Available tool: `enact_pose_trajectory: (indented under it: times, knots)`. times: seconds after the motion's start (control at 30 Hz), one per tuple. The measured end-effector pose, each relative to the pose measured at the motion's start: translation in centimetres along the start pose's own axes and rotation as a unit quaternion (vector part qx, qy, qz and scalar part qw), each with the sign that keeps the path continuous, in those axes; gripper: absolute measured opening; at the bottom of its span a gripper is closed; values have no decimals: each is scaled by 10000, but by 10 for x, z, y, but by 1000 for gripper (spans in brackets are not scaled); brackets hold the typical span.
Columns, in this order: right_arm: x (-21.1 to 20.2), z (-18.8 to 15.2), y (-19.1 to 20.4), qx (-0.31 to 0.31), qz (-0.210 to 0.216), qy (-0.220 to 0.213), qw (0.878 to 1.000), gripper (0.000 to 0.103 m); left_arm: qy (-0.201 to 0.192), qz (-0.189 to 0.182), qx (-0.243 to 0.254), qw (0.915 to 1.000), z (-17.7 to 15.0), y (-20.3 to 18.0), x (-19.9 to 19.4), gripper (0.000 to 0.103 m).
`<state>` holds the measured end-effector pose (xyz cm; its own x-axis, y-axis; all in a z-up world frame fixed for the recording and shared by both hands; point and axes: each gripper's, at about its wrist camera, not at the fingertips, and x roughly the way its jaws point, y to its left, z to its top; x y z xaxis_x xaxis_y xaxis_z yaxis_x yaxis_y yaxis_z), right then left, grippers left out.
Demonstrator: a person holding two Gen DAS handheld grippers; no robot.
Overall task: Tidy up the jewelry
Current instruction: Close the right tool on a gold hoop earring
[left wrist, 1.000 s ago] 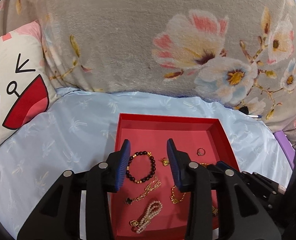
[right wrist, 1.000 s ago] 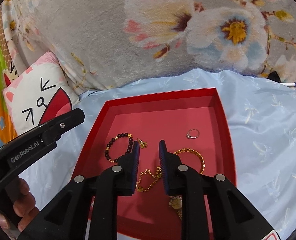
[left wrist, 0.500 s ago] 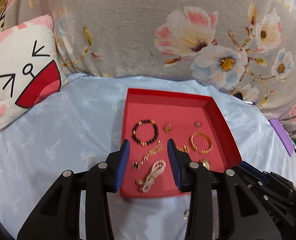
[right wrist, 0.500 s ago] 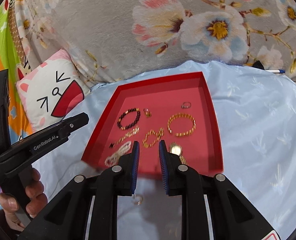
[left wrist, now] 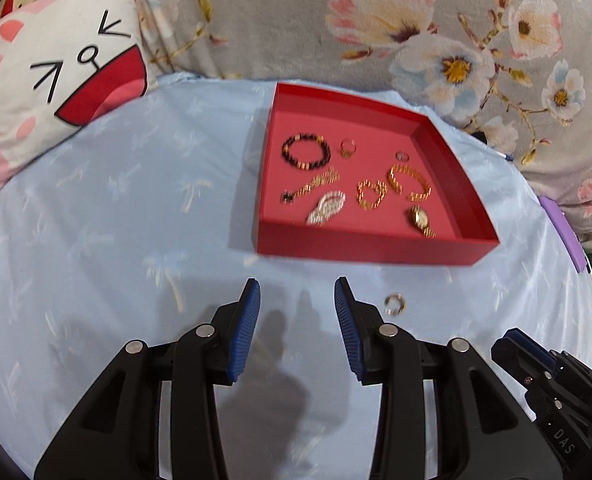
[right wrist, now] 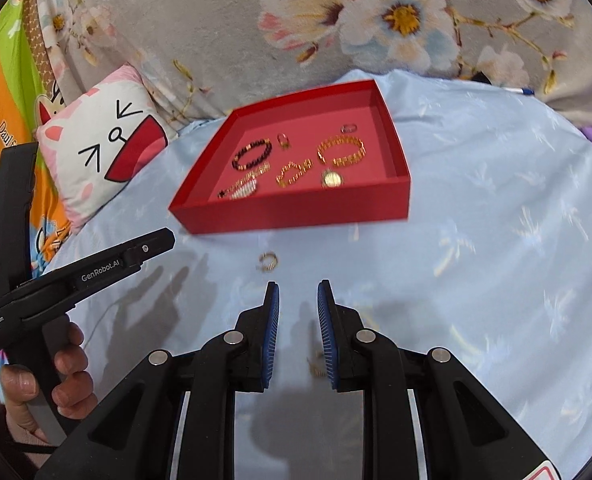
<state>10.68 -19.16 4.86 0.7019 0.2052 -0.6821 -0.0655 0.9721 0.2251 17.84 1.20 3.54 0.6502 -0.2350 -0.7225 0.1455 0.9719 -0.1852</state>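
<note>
Both tongs have pulled back from the red tray. A second ago they hung right over its contents; now they hover over the pale blue bedsheet on the near side of it, with the whole tray in view at about twelve o'clock.

The left tongs stand apart with nothing between the blue pads. The right tongs are narrower but also apart, a clear gap showing bare sheet, and they hold nothing.

Inside the tray the jewelry lies spread out: a dark beaded bracelet at the far left, a small gold ring beside it, another ring toward the far right, a gold chain bracelet, a gold link chain, a necklace with a dark cross, a pearl strand and a gold watch near the front wall.

The retreat brings into view one stray: a small gold ring-like piece lying on the sheet outside the tray, at roughly eleven o'clock from the right tongs and two o'clock from the left. A second small gold bit seems to sit low beside the right pad, too blurred to name.

I would judge the tray work mostly done and this loose piece the next target.
</note>
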Motion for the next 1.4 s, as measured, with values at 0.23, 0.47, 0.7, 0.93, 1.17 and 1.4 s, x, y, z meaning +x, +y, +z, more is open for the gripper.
enact_pose_trajectory:
  times: [0.23, 0.47, 0.7, 0.93, 1.17, 1.4]
  knots:
    - [-5, -32, -7, 130, -152, 175, 9996, 20, 205, 89, 0, 9998, -33, 0, -3, 37]
    - [-11, -53, -4, 73, -286, 229, 9993, 20, 315, 117, 45, 9994, -60, -2, -9, 37]
    - [-12, -61, -4, 62, -367, 246, 9990, 20, 207, 207, 260, 9992, -79, -11, -18, 38]
    - [1, -51, -3, 2, -469, 269, 9985, 20, 132, 175, 453, 9987, -85, -18, -20, 51]
    - [13, -44, 0, -82, -526, 335, 9980, 20, 156, 178, 532, 9983, -86, -22, -19, 55]
    - [18, -40, 2, -114, -587, 347, 9976, 20, 164, 179, 551, 9982, -86, -23, -19, 57]
